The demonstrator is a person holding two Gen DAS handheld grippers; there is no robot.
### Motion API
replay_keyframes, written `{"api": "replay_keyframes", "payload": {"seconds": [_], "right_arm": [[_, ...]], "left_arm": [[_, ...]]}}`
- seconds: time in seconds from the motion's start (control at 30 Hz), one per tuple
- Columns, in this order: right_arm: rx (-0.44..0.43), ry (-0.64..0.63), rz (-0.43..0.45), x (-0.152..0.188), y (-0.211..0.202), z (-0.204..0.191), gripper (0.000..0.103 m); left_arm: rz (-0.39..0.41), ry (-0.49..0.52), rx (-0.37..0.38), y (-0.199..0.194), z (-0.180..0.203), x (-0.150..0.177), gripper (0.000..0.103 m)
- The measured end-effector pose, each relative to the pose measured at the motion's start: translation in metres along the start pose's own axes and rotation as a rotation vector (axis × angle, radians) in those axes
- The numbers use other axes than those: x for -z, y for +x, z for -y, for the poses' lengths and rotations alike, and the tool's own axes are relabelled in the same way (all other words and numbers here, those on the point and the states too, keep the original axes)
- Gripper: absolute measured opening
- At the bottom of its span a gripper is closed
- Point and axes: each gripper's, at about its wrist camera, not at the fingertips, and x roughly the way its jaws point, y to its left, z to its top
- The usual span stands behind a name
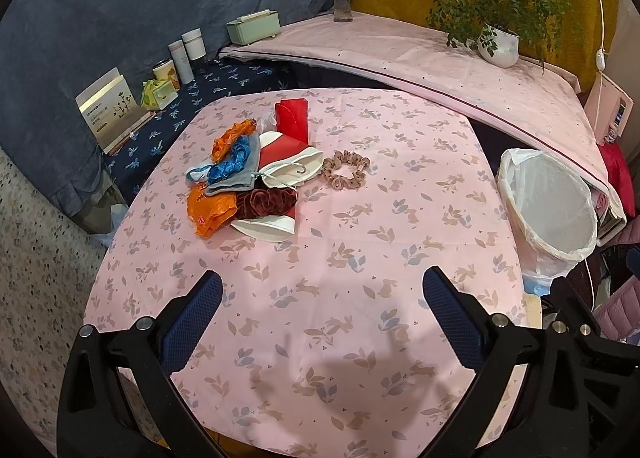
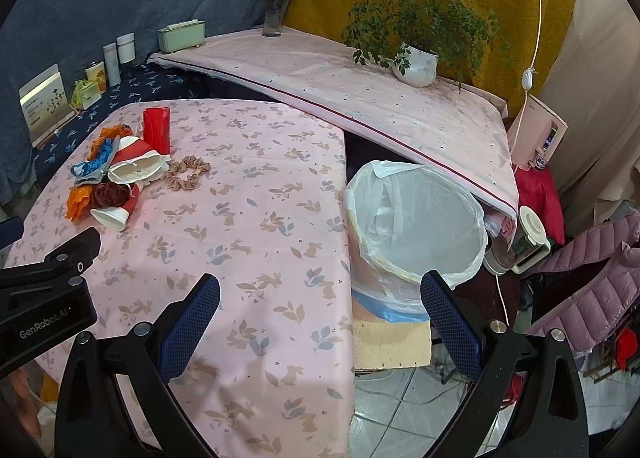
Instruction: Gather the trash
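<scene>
Left gripper [image 1: 322, 306] is held above the near part of the table [image 1: 400, 258], jaws spread wide, nothing between them. Right gripper [image 2: 320, 312] is held over the table's right edge, likewise spread and apparently empty.

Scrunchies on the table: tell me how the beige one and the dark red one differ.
The beige scrunchie lies alone on bare cloth, spread as an open ring; the dark red scrunchie is bunched up within the trash pile, resting on a paper cup. Beige looks thinner, dark red plusher. Both are gathered fabric loops.
</scene>
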Motion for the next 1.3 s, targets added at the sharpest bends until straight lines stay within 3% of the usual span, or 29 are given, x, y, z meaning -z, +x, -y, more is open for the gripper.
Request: {"api": "replay_keyframes", "payload": {"seconds": [1.3], "right_arm": [[0.009,0.032,-0.009,-0.009,0.007,0.018,0.096]], "left_arm": [[0.009,0.017,0.008,-0.002,0.025,-0.005,0.096]]}}
